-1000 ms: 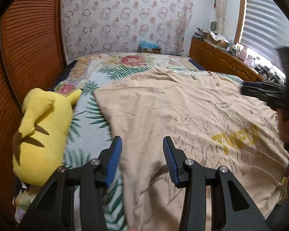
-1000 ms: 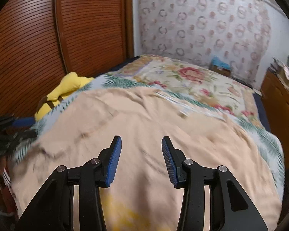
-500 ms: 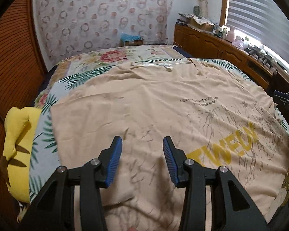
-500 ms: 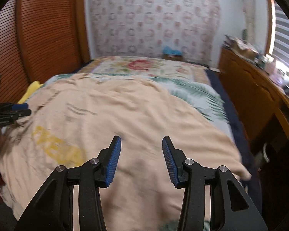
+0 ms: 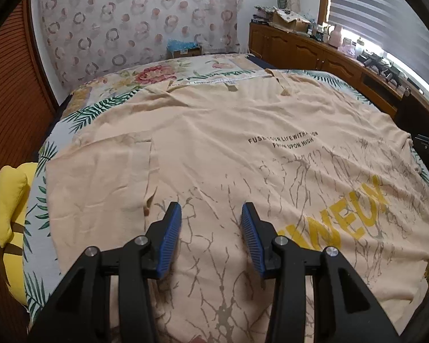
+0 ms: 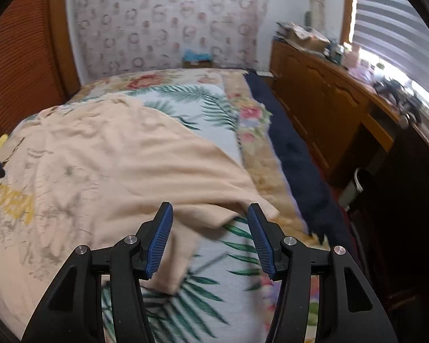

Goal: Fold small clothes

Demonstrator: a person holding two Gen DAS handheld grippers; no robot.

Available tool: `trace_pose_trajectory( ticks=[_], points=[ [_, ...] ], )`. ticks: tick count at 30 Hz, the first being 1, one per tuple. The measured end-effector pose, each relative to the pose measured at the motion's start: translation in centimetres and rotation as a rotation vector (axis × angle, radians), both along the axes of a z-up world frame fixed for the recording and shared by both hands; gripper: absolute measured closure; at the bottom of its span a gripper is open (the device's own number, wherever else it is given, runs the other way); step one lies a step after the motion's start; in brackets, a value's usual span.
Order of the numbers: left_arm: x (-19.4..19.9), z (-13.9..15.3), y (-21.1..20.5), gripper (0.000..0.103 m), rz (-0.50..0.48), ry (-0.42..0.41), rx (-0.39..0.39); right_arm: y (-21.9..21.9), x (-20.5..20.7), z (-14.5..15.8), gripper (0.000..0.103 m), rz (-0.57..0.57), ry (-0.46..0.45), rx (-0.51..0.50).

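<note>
Over bed (image 6: 203, 108): my left tongs (image 5: 211, 237) spread above T-shirt (image 5: 243, 131); my right tongs (image 6: 210, 240) just been opening, empty, over sleeve (image 6: 214, 214).

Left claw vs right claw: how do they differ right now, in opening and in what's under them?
The left claw stands narrower; the right claw is wider, its jaws having just been opening. The left claw sits over the printed middle of the beige T-shirt; the right claw frames the shirt's sleeve edge, with the leaf-print bedspread below. Shared: both are open, hold nothing, and have blue ribbed pads.
</note>
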State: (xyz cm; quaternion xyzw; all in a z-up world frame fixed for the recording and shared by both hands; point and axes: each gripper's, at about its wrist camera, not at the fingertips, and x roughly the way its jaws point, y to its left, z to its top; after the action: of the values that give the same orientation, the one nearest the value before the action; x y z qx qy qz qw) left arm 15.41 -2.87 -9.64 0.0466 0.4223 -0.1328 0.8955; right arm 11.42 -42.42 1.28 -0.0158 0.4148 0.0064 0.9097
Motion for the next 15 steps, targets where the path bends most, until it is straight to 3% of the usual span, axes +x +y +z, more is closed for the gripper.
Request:
trace_pose_trajectory(
  ticks=[6,15],
  points=[
    [0.0,-0.3,-0.4,0.060,-0.005,0.000,-0.002,-1.1,0.1,-0.9,0.048,-0.001,0.031,0.044],
    [0.2,-0.3,-0.4,0.057,-0.013,-0.002,-0.004,0.1,0.7,-1.9,0.052,0.042,0.060,0.028]
  ],
)
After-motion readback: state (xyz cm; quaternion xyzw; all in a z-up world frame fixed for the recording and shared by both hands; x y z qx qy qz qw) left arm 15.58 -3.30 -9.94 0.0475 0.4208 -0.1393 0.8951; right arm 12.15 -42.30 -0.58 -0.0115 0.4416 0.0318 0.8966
